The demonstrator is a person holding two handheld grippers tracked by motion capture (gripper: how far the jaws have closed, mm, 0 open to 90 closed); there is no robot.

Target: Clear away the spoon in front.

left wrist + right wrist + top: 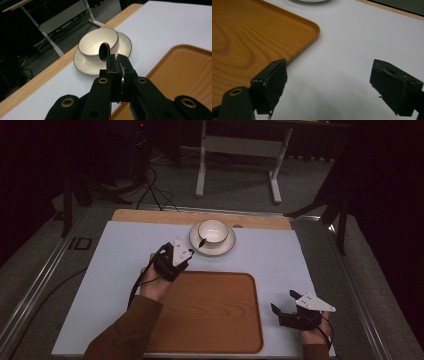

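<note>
left hand-held gripper [117, 62] is clamped on the spoon [104, 51], its handle running back between the jaws, bowl pointing forward over the rim of the cup [96, 43] on the saucer [125, 43] just ahead. right hand-held gripper [329, 82] hangs open over the desk [362, 37] beside the tray [249, 37], well away.

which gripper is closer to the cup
Left. The left gripper, shut on a spoon, is beside the cup; the right gripper hangs open past the tray.
</note>
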